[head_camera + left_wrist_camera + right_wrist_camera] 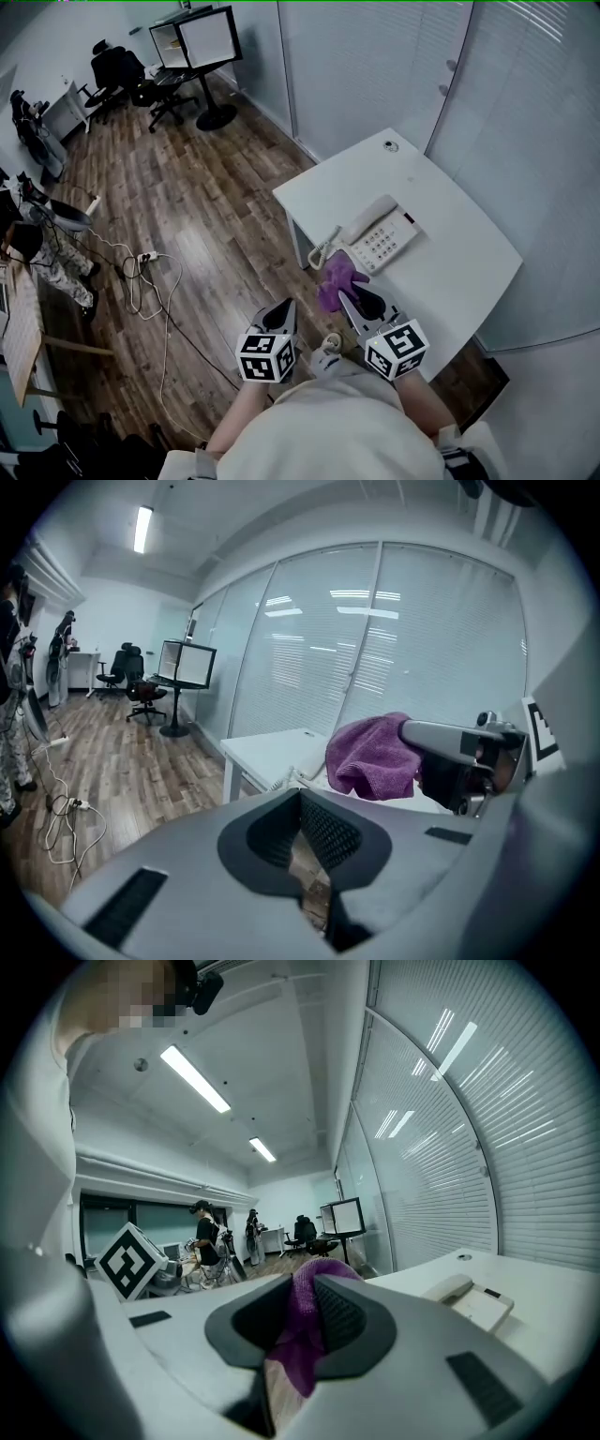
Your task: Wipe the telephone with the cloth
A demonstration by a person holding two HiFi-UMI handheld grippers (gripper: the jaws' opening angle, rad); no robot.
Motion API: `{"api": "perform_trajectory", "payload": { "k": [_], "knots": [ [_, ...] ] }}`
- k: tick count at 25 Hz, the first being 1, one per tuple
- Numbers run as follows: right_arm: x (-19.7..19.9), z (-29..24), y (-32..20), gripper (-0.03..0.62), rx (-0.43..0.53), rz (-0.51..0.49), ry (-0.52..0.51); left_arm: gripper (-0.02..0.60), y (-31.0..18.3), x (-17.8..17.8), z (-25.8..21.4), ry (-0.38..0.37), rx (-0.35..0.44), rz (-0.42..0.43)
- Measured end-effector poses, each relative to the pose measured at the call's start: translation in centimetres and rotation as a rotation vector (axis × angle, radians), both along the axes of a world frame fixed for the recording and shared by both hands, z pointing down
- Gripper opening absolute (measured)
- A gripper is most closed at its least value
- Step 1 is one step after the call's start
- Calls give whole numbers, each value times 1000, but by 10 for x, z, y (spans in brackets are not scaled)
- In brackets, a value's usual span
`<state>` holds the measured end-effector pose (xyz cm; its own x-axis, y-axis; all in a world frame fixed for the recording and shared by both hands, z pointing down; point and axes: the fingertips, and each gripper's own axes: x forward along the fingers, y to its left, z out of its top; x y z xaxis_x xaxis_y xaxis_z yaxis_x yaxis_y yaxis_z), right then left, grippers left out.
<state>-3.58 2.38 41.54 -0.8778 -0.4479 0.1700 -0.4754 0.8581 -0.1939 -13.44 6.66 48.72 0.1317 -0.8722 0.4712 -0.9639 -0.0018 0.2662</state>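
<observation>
Telephone (380, 239): 1 | cloth (337, 281): 1, pinched by right claw (361, 300) | left claw (284, 311): pressed together

The keys of the telephone (380, 234) are too small to read in the head view, and the cloth (339, 281) hides a stretch of the near edge of the tabletop (450, 253). In the left gripper view the cloth and the right claw (352, 298) cover nearly all of the telephone. The cloth's lower end vanishes between the right claw's jaws. Distant people (206, 1237) are too small to make out.

Wood-plank floor (187, 206), white desk (450, 272), blinded glass walls (375, 66), black office chairs (117, 67)
</observation>
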Motion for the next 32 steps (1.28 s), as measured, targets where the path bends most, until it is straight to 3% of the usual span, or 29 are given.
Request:
{"api": "perform_trajectory", "payload": {
  "k": [7, 19, 32],
  "knots": [
    [-7, -12, -59, 80, 15, 43, -14, 20, -65, -5, -8, -3, 5, 61],
    [15, -13, -145, 80, 34, 176, -24, 20, -151, -1, -8, -15, 12, 145],
    [47, -2, -191, 80, 23, 277, -12, 21, -184, 10, 4, 6, -21, 162]
  ]
}}
